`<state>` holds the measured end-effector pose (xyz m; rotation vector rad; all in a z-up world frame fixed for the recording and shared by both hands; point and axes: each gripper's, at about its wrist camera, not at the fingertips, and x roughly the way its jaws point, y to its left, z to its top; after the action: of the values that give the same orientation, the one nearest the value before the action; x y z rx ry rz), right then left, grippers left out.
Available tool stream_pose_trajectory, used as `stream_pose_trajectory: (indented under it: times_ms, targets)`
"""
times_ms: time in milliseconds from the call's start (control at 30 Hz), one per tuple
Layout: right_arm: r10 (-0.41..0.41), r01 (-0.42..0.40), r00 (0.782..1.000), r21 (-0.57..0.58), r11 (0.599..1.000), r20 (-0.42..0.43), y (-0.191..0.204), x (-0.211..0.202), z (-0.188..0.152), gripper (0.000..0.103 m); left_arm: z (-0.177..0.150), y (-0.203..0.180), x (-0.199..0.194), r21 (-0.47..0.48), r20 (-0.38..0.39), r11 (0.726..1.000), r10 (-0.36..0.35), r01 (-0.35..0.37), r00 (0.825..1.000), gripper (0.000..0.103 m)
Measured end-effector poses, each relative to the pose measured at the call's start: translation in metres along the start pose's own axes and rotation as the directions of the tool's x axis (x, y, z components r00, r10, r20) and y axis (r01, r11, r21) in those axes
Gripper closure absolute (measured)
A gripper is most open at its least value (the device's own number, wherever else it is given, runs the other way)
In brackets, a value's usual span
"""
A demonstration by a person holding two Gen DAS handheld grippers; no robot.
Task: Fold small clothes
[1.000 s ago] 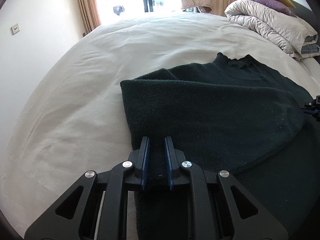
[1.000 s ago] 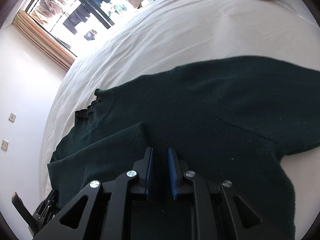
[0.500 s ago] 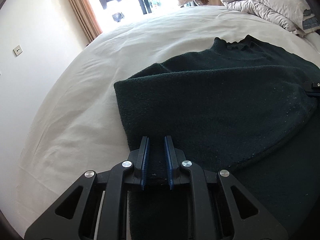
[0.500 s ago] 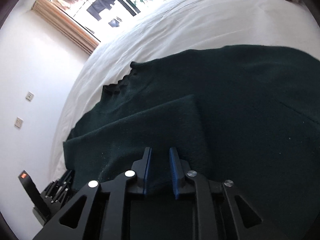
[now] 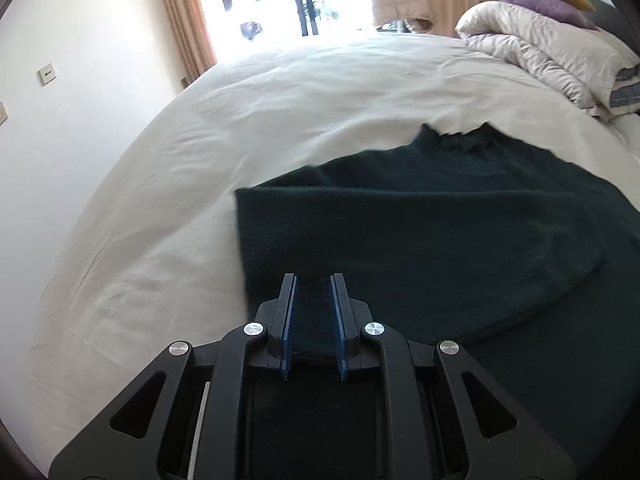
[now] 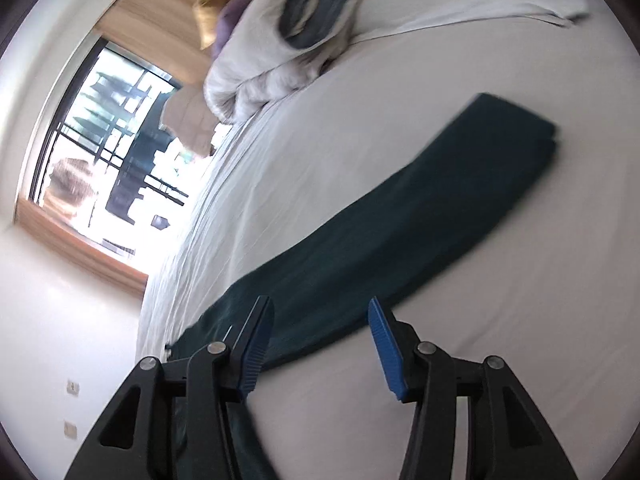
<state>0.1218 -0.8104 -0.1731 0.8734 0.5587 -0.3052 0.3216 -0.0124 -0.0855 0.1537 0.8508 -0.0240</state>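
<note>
Dark green knit, a small sweater (image 5: 420,240), lies spread on the white bed (image 5: 200,184) in the left wrist view, one side folded over its body. Its near edge sits pinched between the narrow blue pads of the left claw (image 5: 313,316). Over in the right wrist view (tilted and blurred), the right claw (image 6: 320,344) is spread wide and holds nothing, with the sweater (image 6: 400,232) stretching away beyond it. To fold well, I judge the left should lay its edge flat before letting go, keeping the crease straight.
</note>
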Motion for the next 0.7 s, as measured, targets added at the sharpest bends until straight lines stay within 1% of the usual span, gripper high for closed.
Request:
stream_pose_trajectory:
  times_ms: [33,67,100,133,200,233,267,300,333,400,500,567,633,667,700]
  targets:
    - [-0.001,0.001,1.0,0.049,0.999,0.017,-0.018,-0.006,0.008,0.049,0.002,-0.012,-0.001,0.021,0.004,0.999,-0.041,0.041,0.999,0.087]
    - [-0.001,-0.003,0.999,0.115,0.993,0.036,-0.04,-0.013,0.015,0.049,0.004,-0.029,0.001,0.047,-0.002,0.994,-0.101,0.101,0.995,0.087]
    - [-0.005,-0.003,0.999,0.164,0.986,0.046,-0.057,-0.017,0.02,0.049,0.003,-0.042,0.006,0.066,-0.012,0.989,-0.131,0.132,0.991,0.087]
    - [-0.019,0.005,0.998,0.231,0.973,0.059,-0.077,-0.021,0.022,0.052,0.002,-0.054,0.012,0.085,-0.023,0.987,-0.135,0.137,0.991,0.087]
    - [0.023,-0.046,0.996,0.299,0.953,0.082,-0.1,-0.024,0.028,0.056,-0.008,-0.071,0.034,0.102,-0.067,0.986,-0.128,0.134,0.99,0.087]
    - [0.04,-0.068,0.995,0.326,0.943,0.093,-0.106,-0.023,0.03,0.056,-0.014,-0.073,0.037,0.1,-0.039,0.988,-0.117,0.12,0.992,0.087]
    - [0.043,-0.074,0.994,0.336,0.939,0.099,-0.107,-0.021,0.033,0.056,-0.016,-0.072,0.037,0.09,-0.017,0.988,-0.124,0.125,0.992,0.087]
    - [0.041,-0.072,0.994,0.335,0.94,0.101,-0.108,-0.027,0.042,0.055,-0.016,-0.069,0.038,0.073,-0.016,0.987,-0.142,0.143,0.99,0.087]
    - [0.034,-0.066,0.994,0.331,0.941,0.101,-0.105,-0.024,0.045,0.054,-0.016,-0.065,0.038,0.055,-0.017,0.985,-0.163,0.164,0.986,0.087]
    - [0.025,-0.057,0.995,0.339,0.939,0.098,-0.103,-0.014,0.057,0.054,-0.016,-0.051,0.043,-0.013,-0.021,0.971,-0.238,0.238,0.971,0.087]
    - [0.039,-0.089,0.991,0.405,0.91,0.13,-0.111,-0.007,0.068,0.054,-0.019,-0.036,0.05,-0.095,-0.008,0.944,-0.318,0.315,0.948,0.087]
    - [0.048,-0.112,0.987,0.433,0.894,0.154,-0.118,-0.005,0.072,0.054,-0.021,-0.037,0.051,-0.1,-0.004,0.942,-0.321,0.319,0.947,0.087]
    - [0.051,-0.123,0.984,0.435,0.892,0.172,-0.122,-0.002,0.078,0.057,-0.022,-0.04,0.05,-0.086,-0.002,0.949,-0.305,0.303,0.953,0.087]
    - [0.05,-0.124,0.983,0.435,0.892,0.178,-0.123,0.0,0.08,0.059,-0.021,-0.04,0.051,-0.083,-0.002,0.95,-0.301,0.3,0.954,0.087]
    - [0.044,-0.121,0.982,0.437,0.891,0.183,-0.125,0.002,0.082,0.065,-0.021,-0.04,0.051,-0.083,-0.001,0.951,-0.3,0.299,0.954,0.087]
